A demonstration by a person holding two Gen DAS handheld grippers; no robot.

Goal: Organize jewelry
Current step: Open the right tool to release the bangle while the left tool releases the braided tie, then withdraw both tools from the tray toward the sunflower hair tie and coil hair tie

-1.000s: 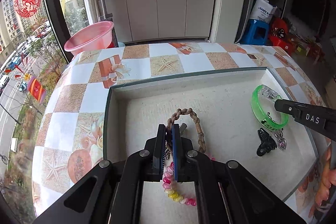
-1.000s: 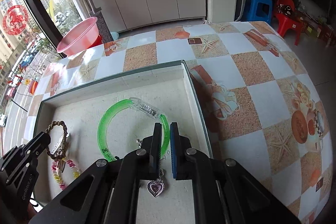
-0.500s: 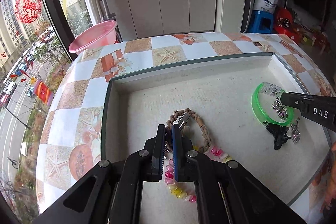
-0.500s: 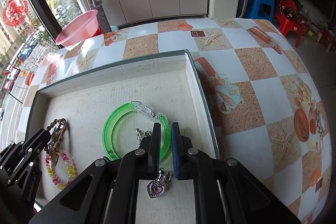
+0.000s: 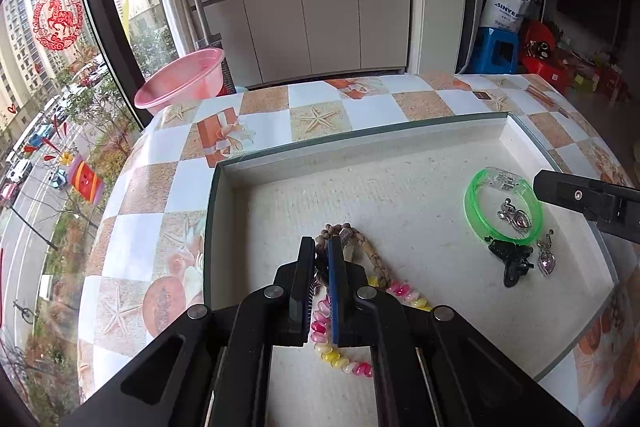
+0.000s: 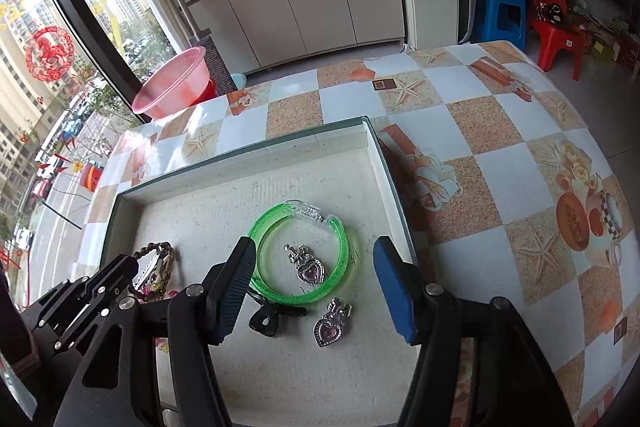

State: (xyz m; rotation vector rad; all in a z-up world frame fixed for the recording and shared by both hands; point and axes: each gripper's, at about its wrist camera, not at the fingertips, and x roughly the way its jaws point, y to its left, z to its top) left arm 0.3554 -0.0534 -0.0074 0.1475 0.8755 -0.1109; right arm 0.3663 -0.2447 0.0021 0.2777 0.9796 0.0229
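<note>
Two grippers hang over one shallow tray. The right gripper (image 6: 314, 259) has its jaws spreading apart at this moment, with nothing pinched between them — below the gap lie a green bangle (image 6: 300, 259) and, inside its ring, a heart earring (image 6: 310, 269). A second heart earring (image 6: 330, 327) rests just outside the bangle, beside a small black clip (image 6: 266, 319). The left gripper (image 5: 321, 255) is closed down narrow, its tips nipping the near edge of a braided bracelet (image 5: 368, 253); whether the pads truly grip it or only a metal piece on it I cannot tell. A pink and yellow bead bracelet (image 5: 340, 355) curls under that gripper, touching the braid.

All of this lies in the tray (image 5: 360, 149), a low box with a pale, rough floor and a greenish rim, jewelry on the left well apart from the green group on the right. The tray sits on a table (image 6: 500, 131) covered in a checked cloth of white and sandy squares with starfish and flowers. Beyond the table's far edge stands a pink basin (image 5: 182, 79) by a tall window (image 5: 40, 75) showing a street and towers — a red paper horse is stuck to the glass. Pale cabinets (image 5: 312, 27) line the back wall, with a blue stool (image 6: 500, 17) and a red stool (image 6: 558, 37) off to the right.
</note>
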